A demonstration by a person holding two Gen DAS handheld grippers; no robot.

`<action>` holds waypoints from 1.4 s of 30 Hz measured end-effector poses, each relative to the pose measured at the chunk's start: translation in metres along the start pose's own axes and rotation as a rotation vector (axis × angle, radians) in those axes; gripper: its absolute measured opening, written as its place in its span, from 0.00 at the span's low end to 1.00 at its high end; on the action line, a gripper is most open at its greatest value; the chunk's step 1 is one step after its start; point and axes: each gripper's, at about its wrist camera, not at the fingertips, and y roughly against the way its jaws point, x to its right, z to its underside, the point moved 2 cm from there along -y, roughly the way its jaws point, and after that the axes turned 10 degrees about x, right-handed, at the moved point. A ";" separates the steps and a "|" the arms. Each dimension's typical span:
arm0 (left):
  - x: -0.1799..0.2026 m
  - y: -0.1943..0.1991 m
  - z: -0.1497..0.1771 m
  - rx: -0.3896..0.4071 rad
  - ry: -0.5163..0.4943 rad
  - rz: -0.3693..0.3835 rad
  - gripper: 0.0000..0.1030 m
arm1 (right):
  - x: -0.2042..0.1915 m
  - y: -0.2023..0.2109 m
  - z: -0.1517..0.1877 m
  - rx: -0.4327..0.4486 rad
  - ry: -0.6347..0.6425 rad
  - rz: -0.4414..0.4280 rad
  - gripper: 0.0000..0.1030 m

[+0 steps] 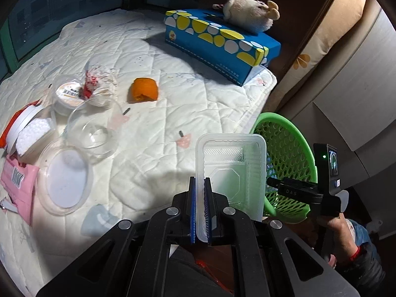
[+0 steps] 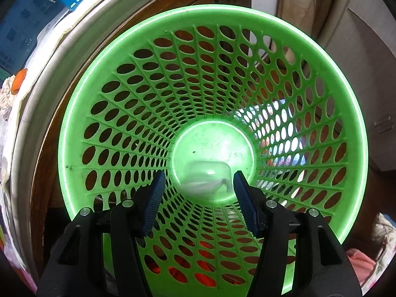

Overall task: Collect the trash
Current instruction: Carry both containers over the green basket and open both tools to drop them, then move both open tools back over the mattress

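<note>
A clear rectangular plastic tray (image 1: 231, 173) stands on edge, its rim pinched between blue pads (image 1: 193, 205). At its 3 o'clock sits a green perforated basket (image 1: 289, 153), mouth up, with a clear plastic piece (image 2: 208, 178) blurred on its floor. At the tray's 10 o'clock lie an orange peel (image 1: 143, 90), clear cups (image 1: 92, 128) and a round lid (image 1: 65, 177).

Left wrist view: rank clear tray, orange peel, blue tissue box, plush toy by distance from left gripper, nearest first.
1. Clear tray: clamped in the left gripper, standing up just right of the fingers.
2. Orange peel: mid-bed, ahead and slightly left.
3. Blue tissue box: far right edge of the bed.
4. Plush toy: on top of the box, farthest.
</note>
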 end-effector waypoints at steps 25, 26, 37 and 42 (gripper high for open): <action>0.131 -0.093 -0.005 -0.139 -0.188 0.107 0.07 | 0.043 0.124 0.031 0.257 0.019 0.066 0.67; 0.133 -0.096 -0.004 -0.145 -0.190 0.111 0.07 | 0.045 0.125 0.032 0.258 0.015 0.067 0.67; 0.129 -0.076 0.002 -0.120 -0.177 0.124 0.32 | 0.040 0.133 0.043 0.266 -0.017 0.026 0.68; 0.103 -0.049 0.002 -0.073 -0.129 0.086 0.39 | 0.021 0.140 0.039 0.288 0.018 0.007 0.72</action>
